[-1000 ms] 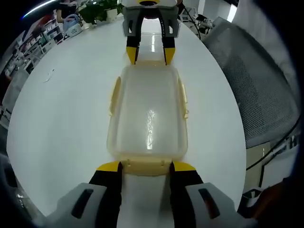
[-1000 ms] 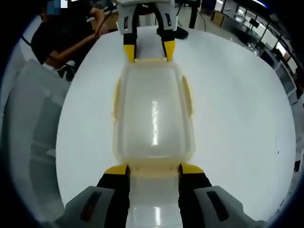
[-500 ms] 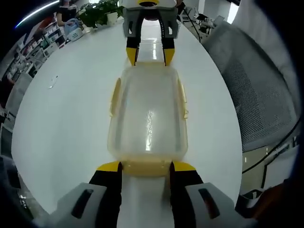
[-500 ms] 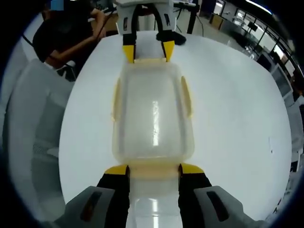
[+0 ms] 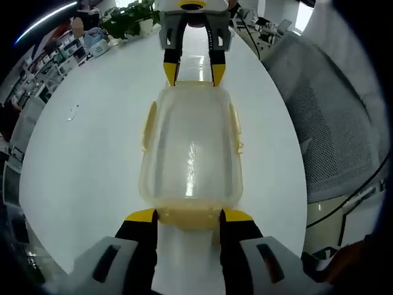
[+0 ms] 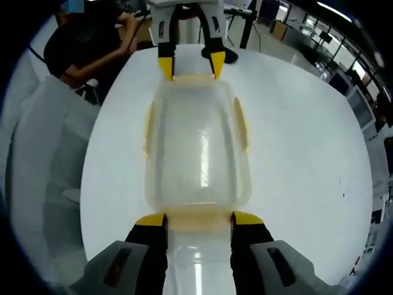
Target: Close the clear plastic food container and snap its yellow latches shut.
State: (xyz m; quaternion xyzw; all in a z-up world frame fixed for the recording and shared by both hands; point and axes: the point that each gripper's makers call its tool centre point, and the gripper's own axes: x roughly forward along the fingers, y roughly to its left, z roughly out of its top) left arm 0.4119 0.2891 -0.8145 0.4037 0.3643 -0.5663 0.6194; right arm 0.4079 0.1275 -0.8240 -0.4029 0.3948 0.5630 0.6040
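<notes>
On the white table (image 5: 92, 153), clear container (image 5: 190, 147) between spread left gripper (image 5: 187, 215) and right gripper (image 6: 198, 220), seated person (image 6: 80, 49) behind.

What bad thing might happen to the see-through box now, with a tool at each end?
1. The left tool and right tool each straddle an end latch of the container. Uneven pressing might make the box slide on the smooth white table.
2. The long-side yellow latches seem flared outward, so the lid may be unlocked and could pop up.
3. Hard squeezing might crack the thin plastic.
</notes>
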